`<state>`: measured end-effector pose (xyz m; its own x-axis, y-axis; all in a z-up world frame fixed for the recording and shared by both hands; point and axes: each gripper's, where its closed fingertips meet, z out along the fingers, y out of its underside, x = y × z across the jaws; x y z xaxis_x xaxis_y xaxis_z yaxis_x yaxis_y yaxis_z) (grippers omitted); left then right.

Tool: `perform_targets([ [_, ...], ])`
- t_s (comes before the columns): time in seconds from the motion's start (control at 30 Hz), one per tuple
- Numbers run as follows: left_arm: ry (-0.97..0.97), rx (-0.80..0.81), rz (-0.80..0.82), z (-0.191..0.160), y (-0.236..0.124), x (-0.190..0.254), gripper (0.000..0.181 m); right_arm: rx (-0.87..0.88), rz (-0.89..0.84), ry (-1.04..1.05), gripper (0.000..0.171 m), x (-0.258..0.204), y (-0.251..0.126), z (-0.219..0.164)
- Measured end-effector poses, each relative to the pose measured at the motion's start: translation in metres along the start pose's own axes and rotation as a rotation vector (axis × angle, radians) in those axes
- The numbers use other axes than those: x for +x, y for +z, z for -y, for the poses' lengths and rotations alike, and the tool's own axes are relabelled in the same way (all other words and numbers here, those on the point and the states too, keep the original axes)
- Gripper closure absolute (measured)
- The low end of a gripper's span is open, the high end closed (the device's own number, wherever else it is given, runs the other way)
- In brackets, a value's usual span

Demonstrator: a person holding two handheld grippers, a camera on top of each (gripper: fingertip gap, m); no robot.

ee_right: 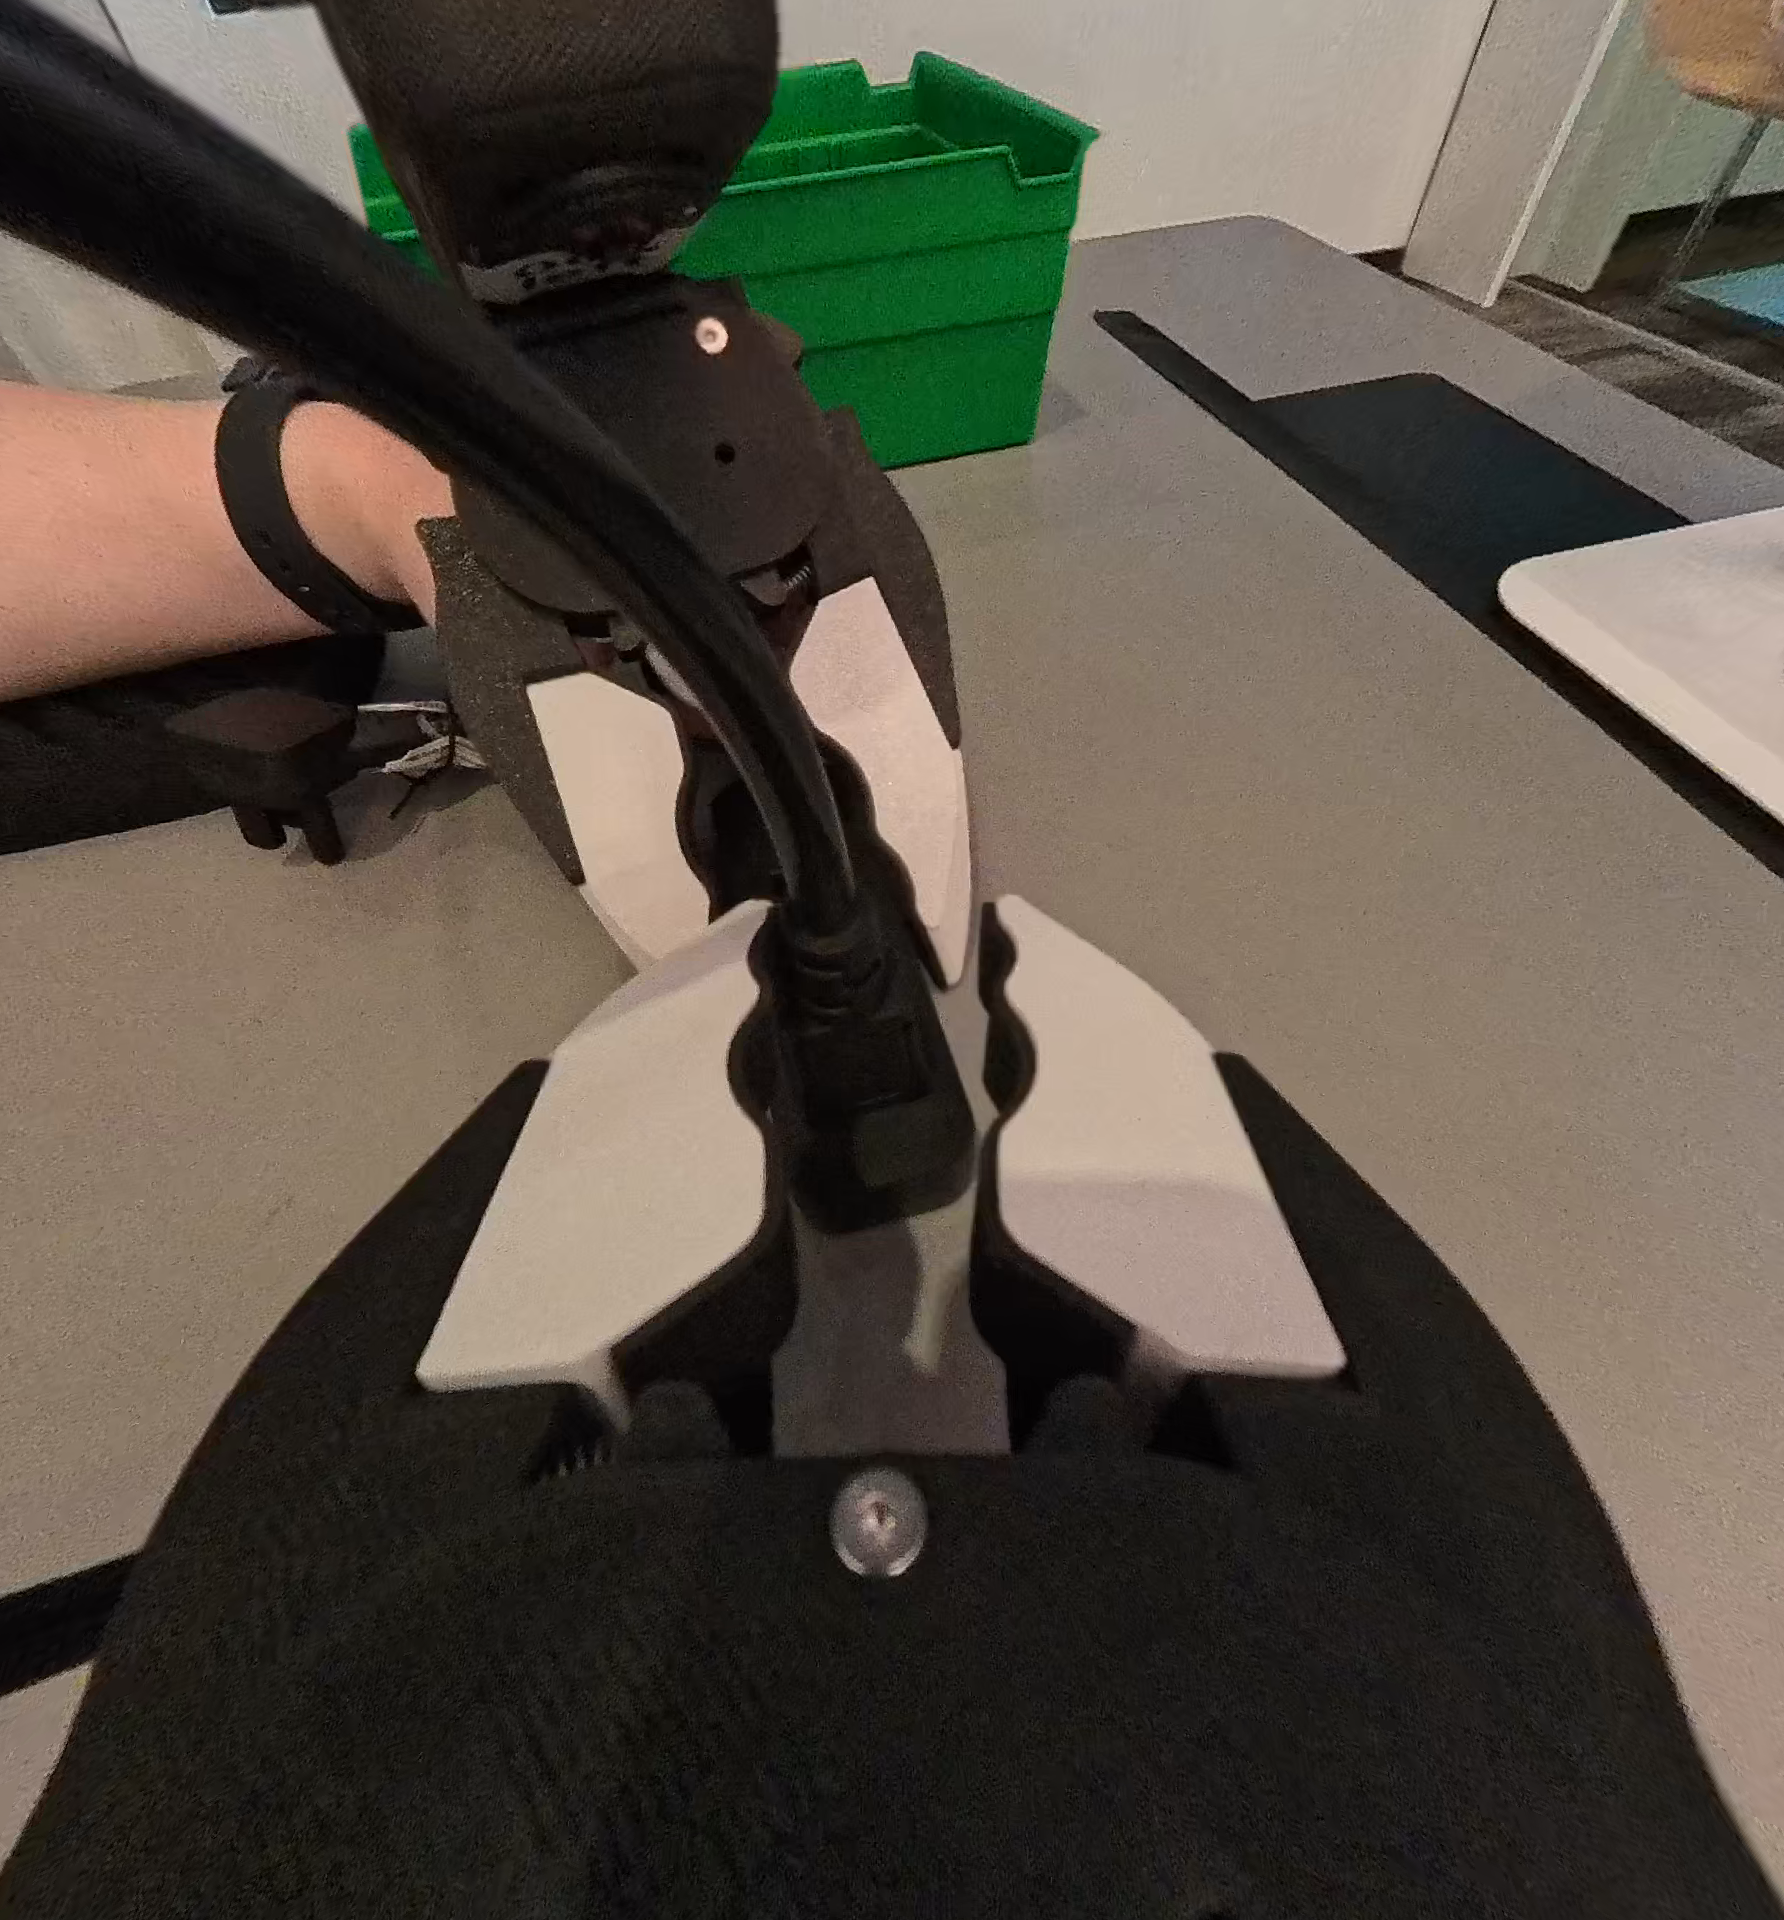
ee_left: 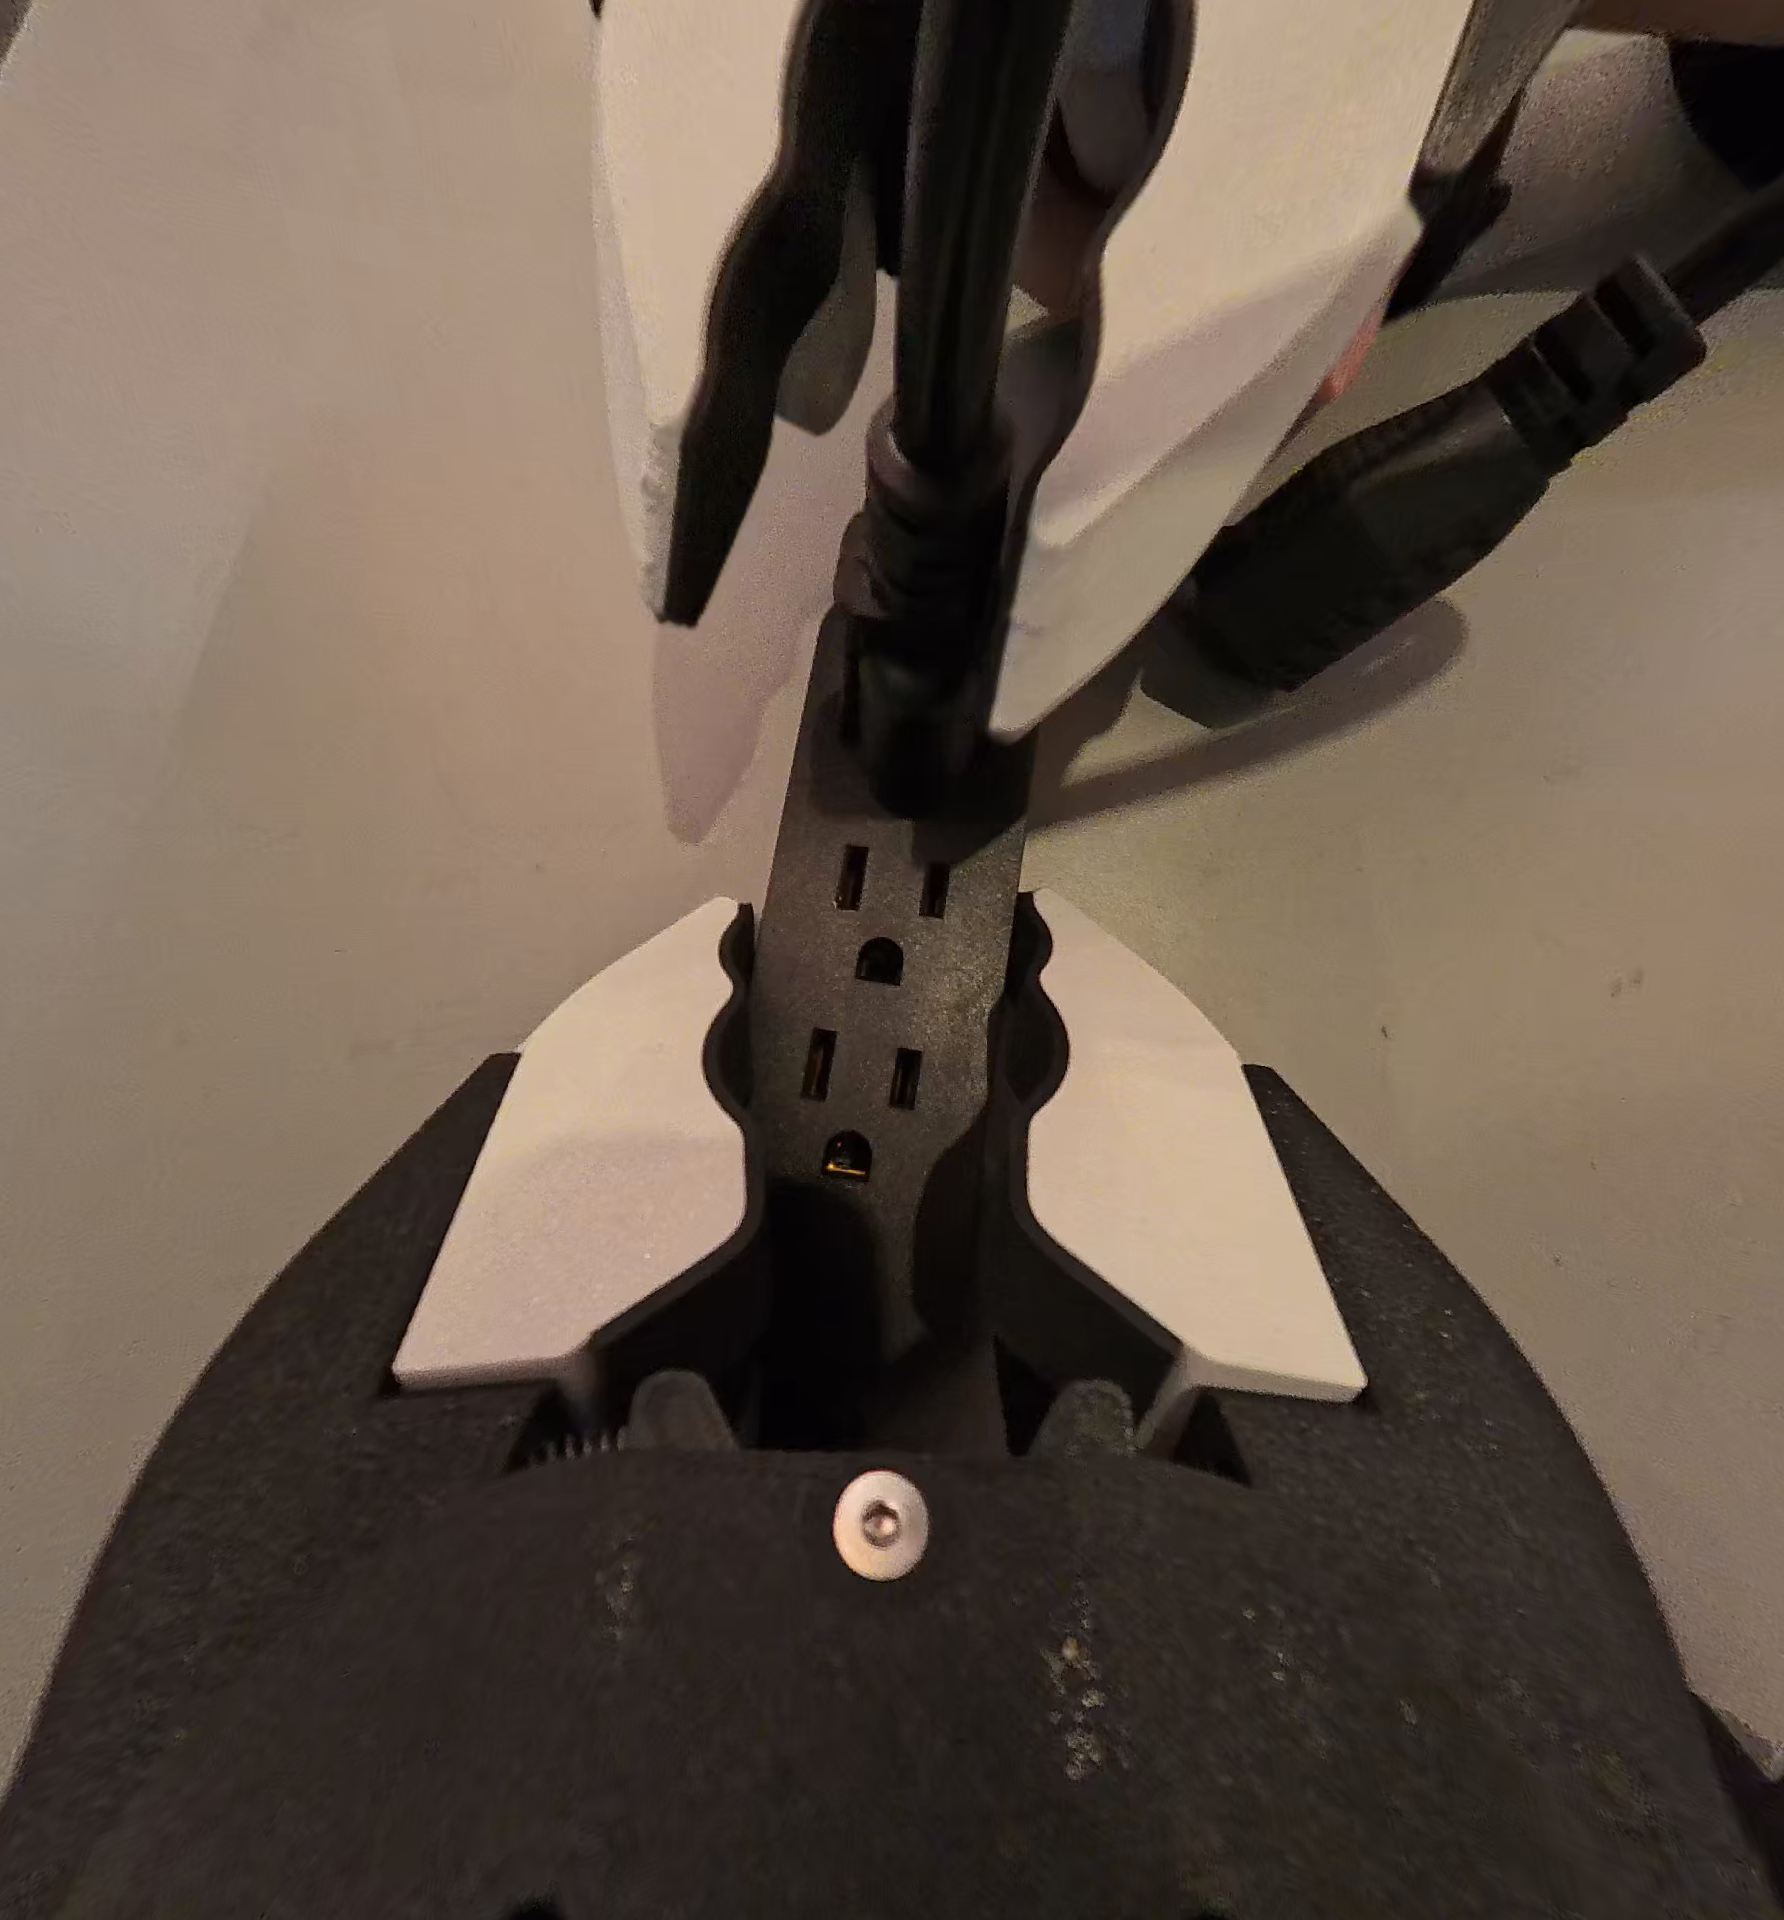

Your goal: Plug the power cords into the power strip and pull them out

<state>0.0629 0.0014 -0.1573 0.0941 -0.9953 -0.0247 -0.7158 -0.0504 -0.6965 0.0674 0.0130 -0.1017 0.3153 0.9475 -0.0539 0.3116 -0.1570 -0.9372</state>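
Strip (ee_left: 883, 997), black and matte, lies clamped between the white fingers of the left gripper (ee_left: 883, 935) on a pale table (ee_left: 244, 623). 2 open outlets face up between the fingers. Just past them, a black plug (ee_left: 919, 665) stands upright in the next outlet, its ribbed collar and cord (ee_left: 945, 260) rising between the fingers of the right gripper (ee_left: 846, 665), which comes down from above.

From the right wrist, the right gripper (ee_right: 877, 935) appears clenched on the plug (ee_right: 867, 1091), though the contact on the right side is hard to judge. The thick cord (ee_right: 452, 416) arcs up and left. Beyond it the left gripper (ee_right: 763, 935) points down at the table (ee_right: 1283, 831).

Only the left view shows a 2nd plug (ee_left: 1387, 520) lying loose beside the strip. Only the right view shows a forearm with a black wristband (ee_right: 264, 499), a green bin (ee_right: 919, 260) and a white tray (ee_right: 1698, 665).
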Motion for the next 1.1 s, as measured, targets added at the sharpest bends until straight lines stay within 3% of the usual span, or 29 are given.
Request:
perform_targets([
  [0.17,0.000,0.009,-0.016,-0.001,-0.001,0.001,0.135,-0.112,0.035,-0.030,0.131,-0.006,0.000,-0.019],
  [0.23,-0.001,0.012,-0.018,-0.001,-0.002,0.001,0.135,-0.089,0.043,-0.043,0.145,-0.008,0.002,-0.014],
  [0.8,0.019,-0.026,-0.016,-0.001,-0.001,0.007,0.135,-0.103,0.006,-0.077,0.146,-0.015,0.011,-0.012],
  [1.1,0.016,-0.010,0.014,-0.001,0.000,0.003,0.135,-0.057,0.084,0.289,0.144,-0.011,0.012,-0.008],
])
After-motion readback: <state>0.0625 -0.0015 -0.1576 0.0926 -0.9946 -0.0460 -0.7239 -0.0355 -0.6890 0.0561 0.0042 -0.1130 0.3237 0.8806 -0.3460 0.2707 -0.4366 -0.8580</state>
